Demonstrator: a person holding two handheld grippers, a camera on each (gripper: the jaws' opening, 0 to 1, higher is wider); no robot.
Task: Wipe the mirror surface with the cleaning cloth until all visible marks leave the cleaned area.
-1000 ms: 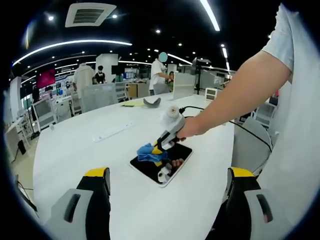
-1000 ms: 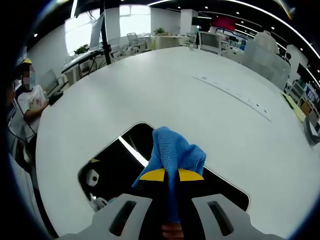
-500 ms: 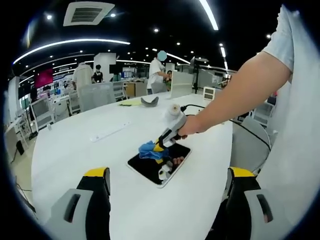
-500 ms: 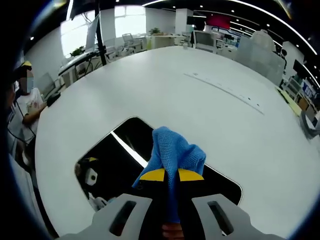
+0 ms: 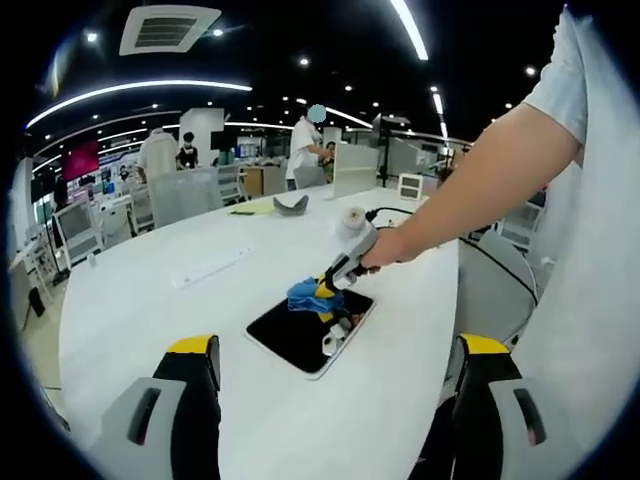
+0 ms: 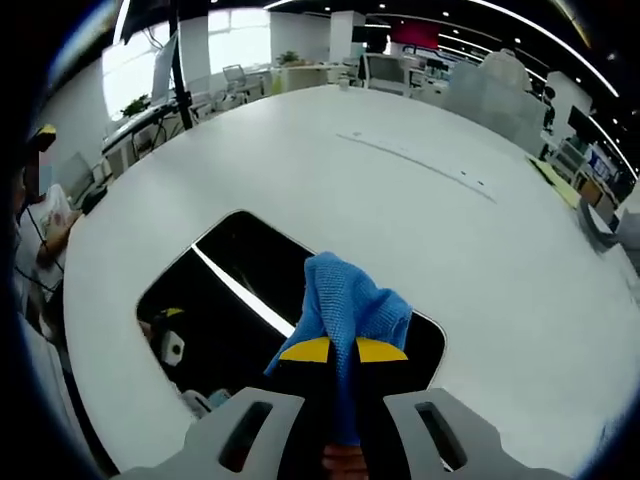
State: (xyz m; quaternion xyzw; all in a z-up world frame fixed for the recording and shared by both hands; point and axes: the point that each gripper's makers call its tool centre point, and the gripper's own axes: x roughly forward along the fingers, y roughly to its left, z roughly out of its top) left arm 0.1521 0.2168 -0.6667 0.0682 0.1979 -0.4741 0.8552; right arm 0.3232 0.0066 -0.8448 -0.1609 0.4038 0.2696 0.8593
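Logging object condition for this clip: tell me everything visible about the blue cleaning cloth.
The blue cleaning cloth is soft, nubby fabric like microfibre, bunched into a rumpled wad. The right gripper clamps it between its yellow-tipped jaws, the loose end sticking out ahead. It sits over the dark rectangular mirror, near one end, on the white table. The left gripper view shows it there too. Contact with the glass cannot be confirmed.

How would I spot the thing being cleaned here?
Find the big white table. Lying flat on it is the mirror, a dark, rounded-corner slab reflecting ceiling lights. The right gripper holds a blue cloth over it; nothing else there is dark and glossy.
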